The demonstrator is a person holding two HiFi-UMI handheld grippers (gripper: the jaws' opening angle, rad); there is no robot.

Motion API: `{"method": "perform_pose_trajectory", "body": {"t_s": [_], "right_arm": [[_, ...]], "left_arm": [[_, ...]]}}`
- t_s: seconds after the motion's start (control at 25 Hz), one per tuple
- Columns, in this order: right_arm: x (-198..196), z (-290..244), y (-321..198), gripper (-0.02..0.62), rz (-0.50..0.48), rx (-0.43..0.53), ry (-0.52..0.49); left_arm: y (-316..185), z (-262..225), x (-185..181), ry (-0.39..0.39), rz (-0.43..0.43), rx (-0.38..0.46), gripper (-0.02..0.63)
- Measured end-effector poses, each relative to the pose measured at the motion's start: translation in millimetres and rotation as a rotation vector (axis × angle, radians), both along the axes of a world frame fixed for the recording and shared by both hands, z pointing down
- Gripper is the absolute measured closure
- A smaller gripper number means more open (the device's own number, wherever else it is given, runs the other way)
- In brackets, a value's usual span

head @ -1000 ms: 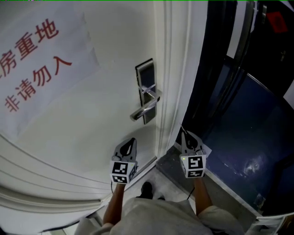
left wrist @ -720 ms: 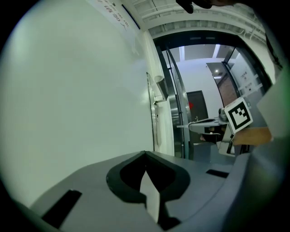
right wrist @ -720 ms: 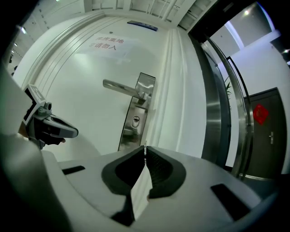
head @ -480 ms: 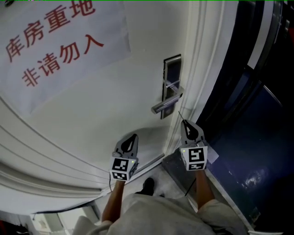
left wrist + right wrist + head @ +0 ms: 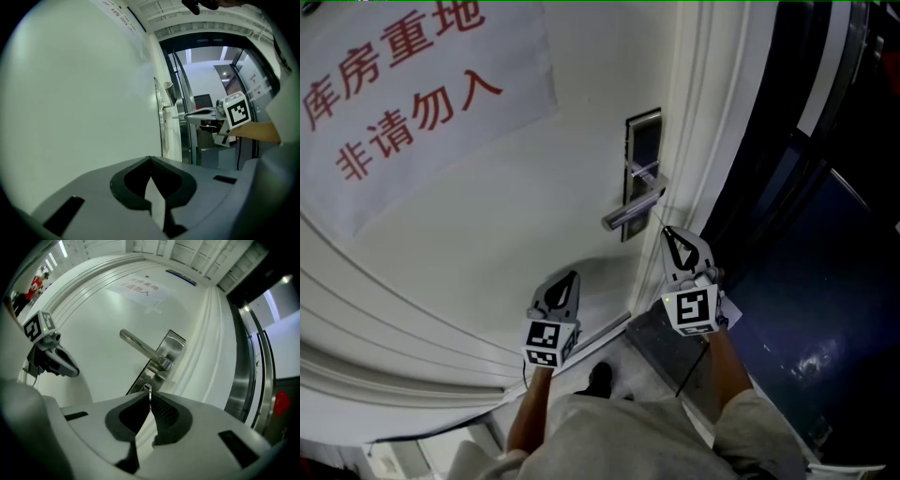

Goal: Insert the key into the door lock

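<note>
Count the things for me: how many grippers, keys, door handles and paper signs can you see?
2 grippers: left gripper, right gripper
1 key
1 door handle
1 paper sign
Total: 5

Glossy metal door lock [image 5: 643,150] on a smooth painted door [image 5: 516,206].

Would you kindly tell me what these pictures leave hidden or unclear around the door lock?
- Keyhole: none can be made out. In the right gripper view the key and the right gripper cover the lower lock plate; in the head view the handle crosses it.
- Key's shape: only a thin sliver shows above the shut jaws.
- Sign: cut off by the head view's top and left edges.
</note>
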State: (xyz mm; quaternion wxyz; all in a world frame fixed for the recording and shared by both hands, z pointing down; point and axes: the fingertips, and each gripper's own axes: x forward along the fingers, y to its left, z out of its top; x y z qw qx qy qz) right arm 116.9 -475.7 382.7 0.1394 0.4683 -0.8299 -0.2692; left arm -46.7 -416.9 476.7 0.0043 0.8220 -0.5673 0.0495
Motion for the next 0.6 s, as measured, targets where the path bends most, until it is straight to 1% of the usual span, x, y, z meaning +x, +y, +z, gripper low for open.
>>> {"method": "perform_pose_trajectory", "body": {"t_s": [0.2,0.32,0.4,0.48,0.6], "right_arm": [[-7,4,-5,0.565,0.028,0.181,0.358],[-9,9,-8,0.566,0.042,0.279,0.531],[-11,11,-10,0.566,0.046,0.326,0.61],[-13,13,-11,0.566,0.045,0.357,0.666],[-15,16,-15,0.566,0.037,0.367,0.702]], "left_arm": [[0,5,3,0.005,0.008,-0.01,0.589],[-1,9,3,0.01,0.009,-0.017,0.589],[-1,11,3,0.013,0.011,-0.02,0.589],[-2,12,1,0.017,0.009,-0.022,0.589],[-3,12,-1,0.015,0.008,-0.021,0.589]]}}
